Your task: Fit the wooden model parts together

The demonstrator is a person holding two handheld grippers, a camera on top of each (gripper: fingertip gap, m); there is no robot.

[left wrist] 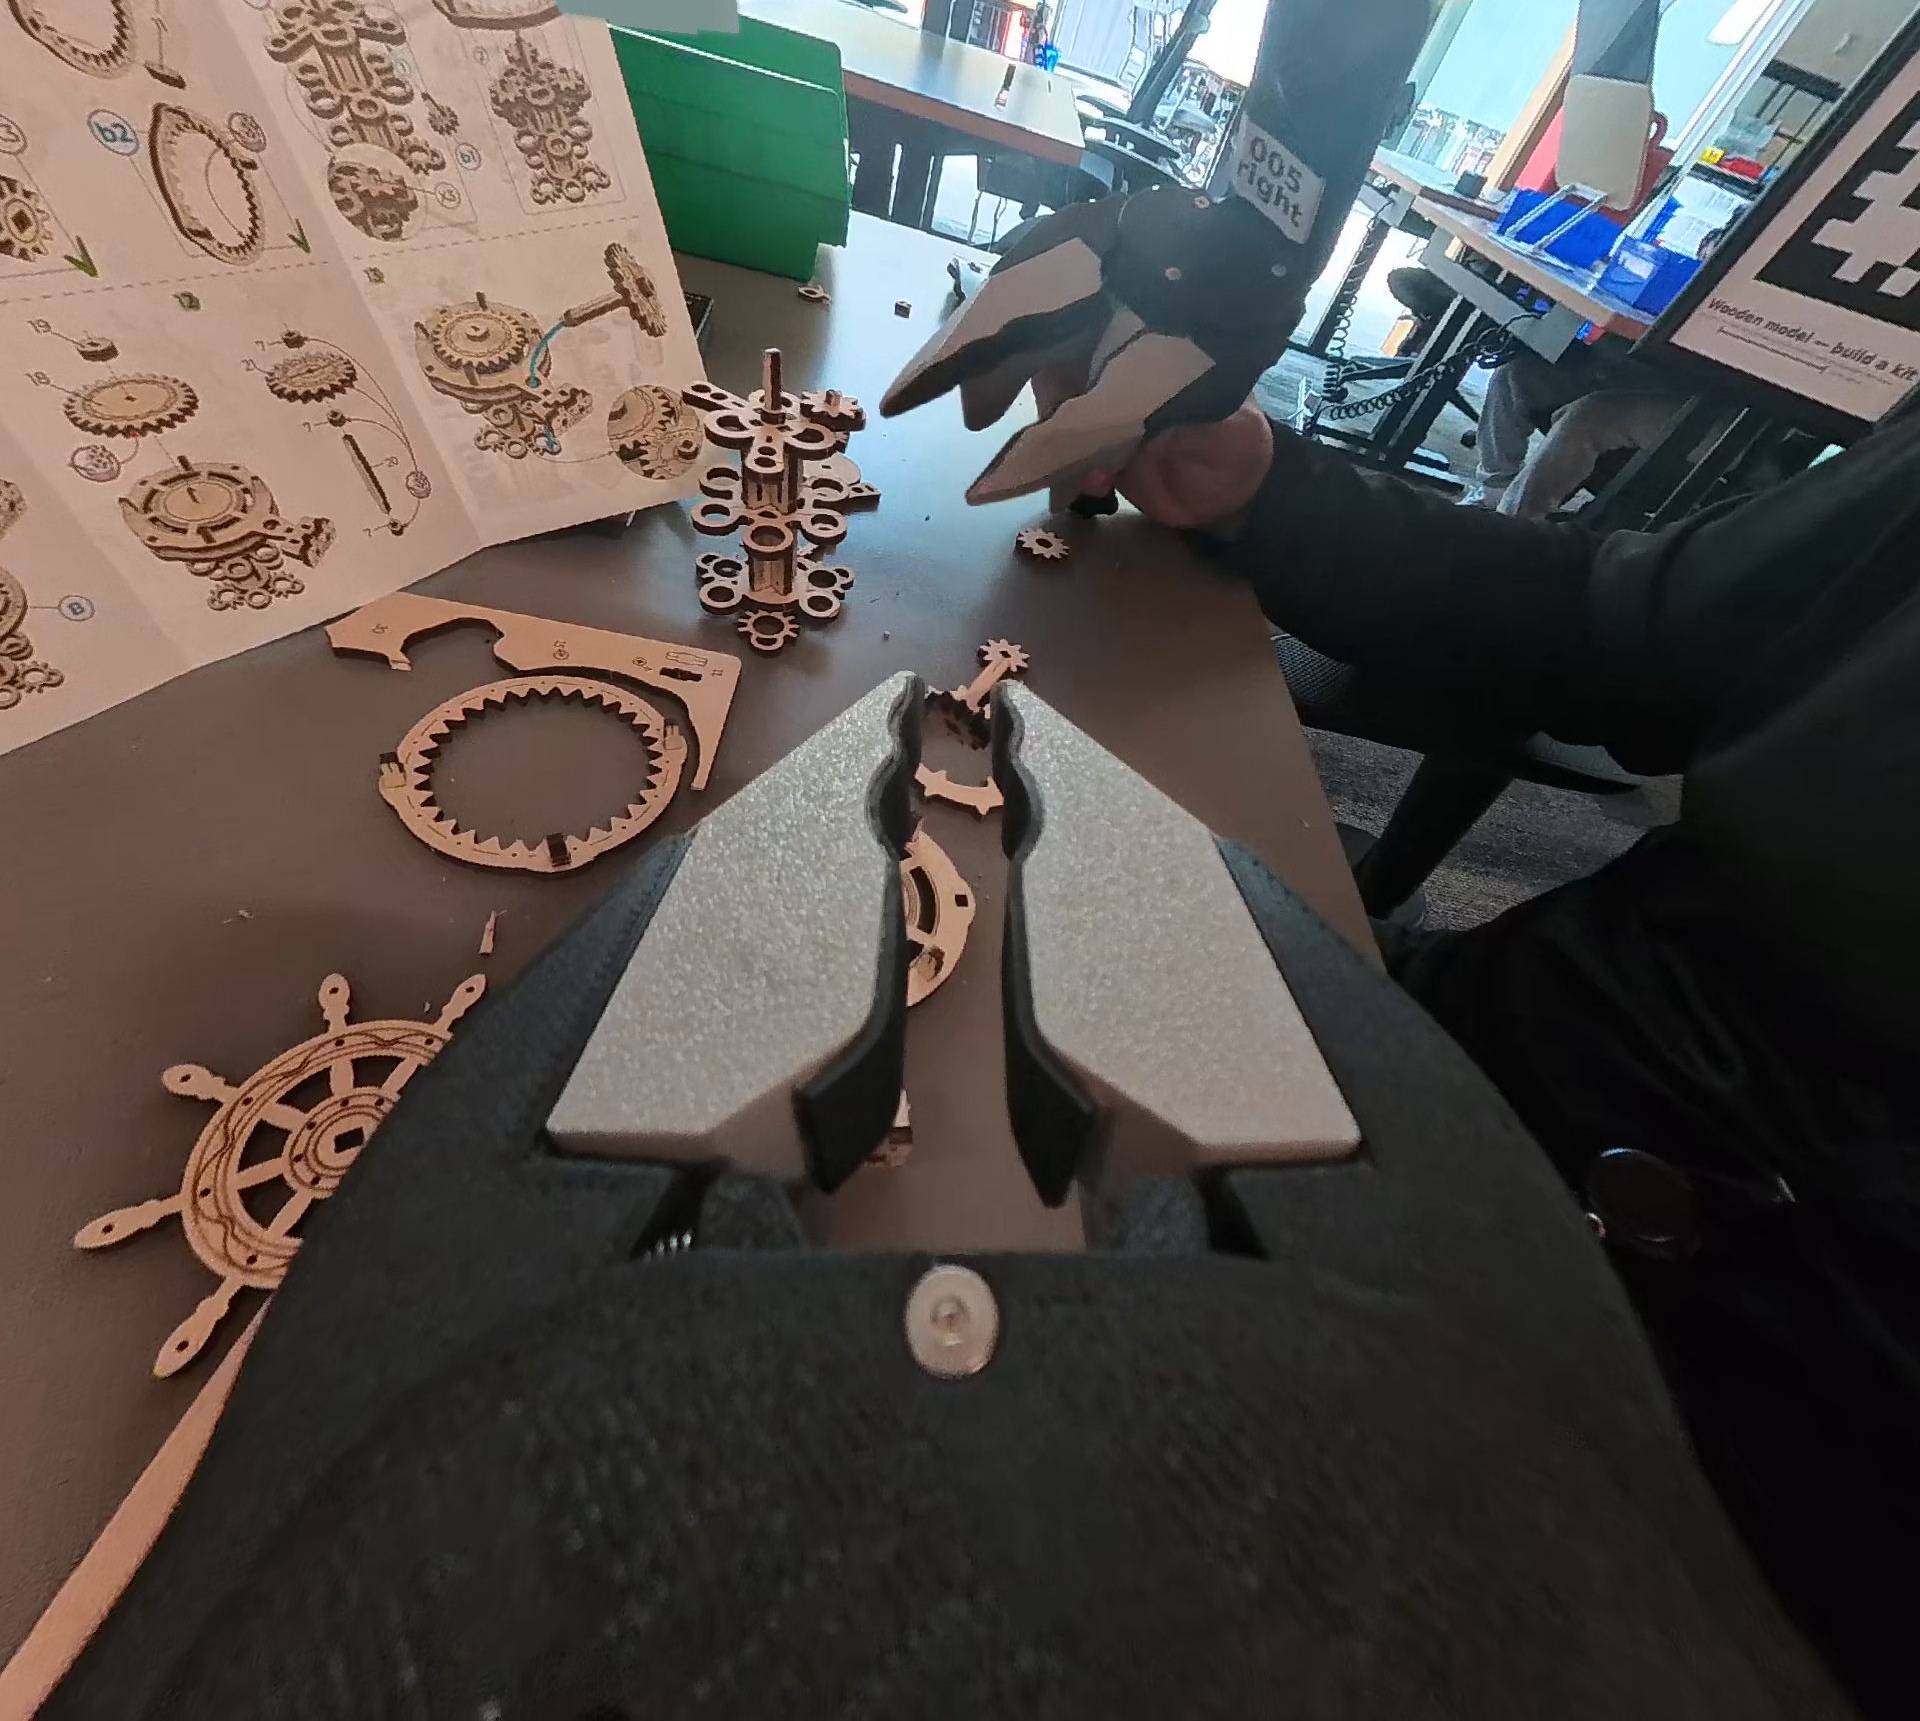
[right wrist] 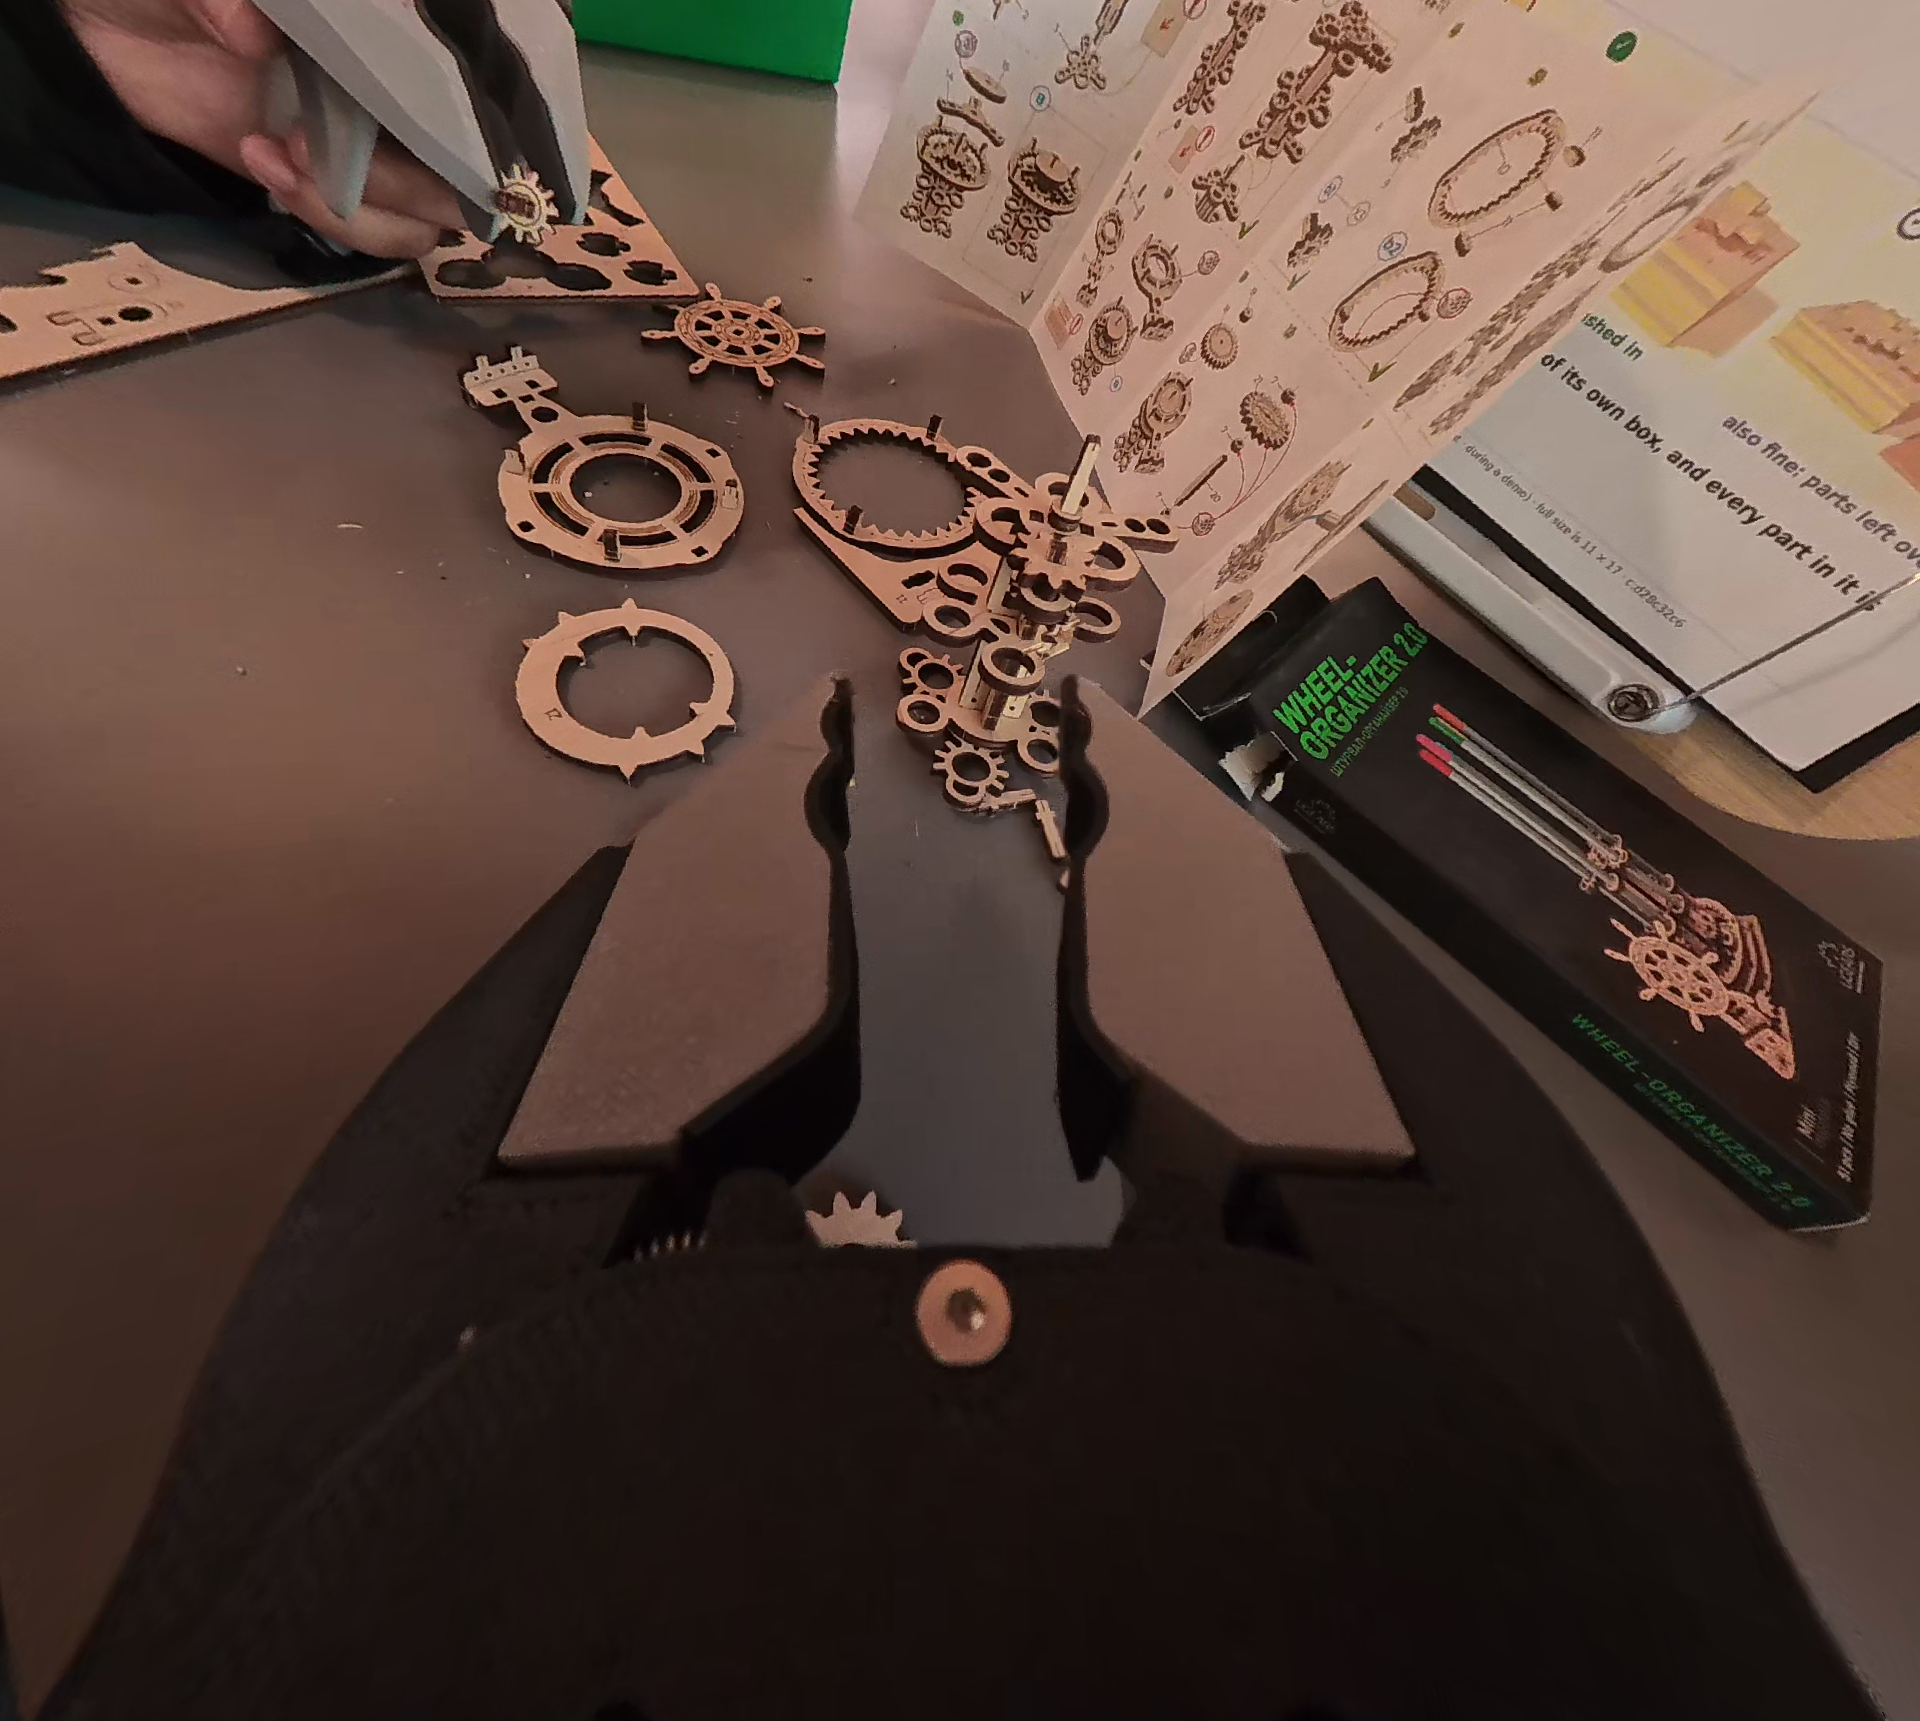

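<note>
My left gripper (left wrist: 956, 697) is shut on a small wooden gear (left wrist: 951, 717). In the right wrist view it (right wrist: 532, 219) holds the gear (right wrist: 523, 199) just above a punched-out wooden sheet (right wrist: 561, 263) at the far left. My right gripper (right wrist: 956, 697) is open and empty, low over the table, its tips just short of the tiered wooden assembly (right wrist: 1039, 611). In the left wrist view the right gripper (left wrist: 935, 450) hovers right of that upright assembly (left wrist: 774, 508). A toothed ring (left wrist: 540, 767), a ship's wheel (left wrist: 281, 1152) and a round frame (right wrist: 618, 492) lie flat.
A folded instruction leaflet (left wrist: 312, 217) stands at the back, green bins (left wrist: 738, 144) behind it. A flat ring (right wrist: 623, 695), a loose small gear (left wrist: 1041, 542) and a geared shaft (left wrist: 1003, 658) lie on the table. The kit box (right wrist: 1558, 892) lies to the right. The table edge (left wrist: 1299, 684) is near. The ship's wheel (left wrist: 281, 1152) is about 15 centimeters from my left fingertips. The right camera catches it too, in the right wrist view (right wrist: 757, 327).
</note>
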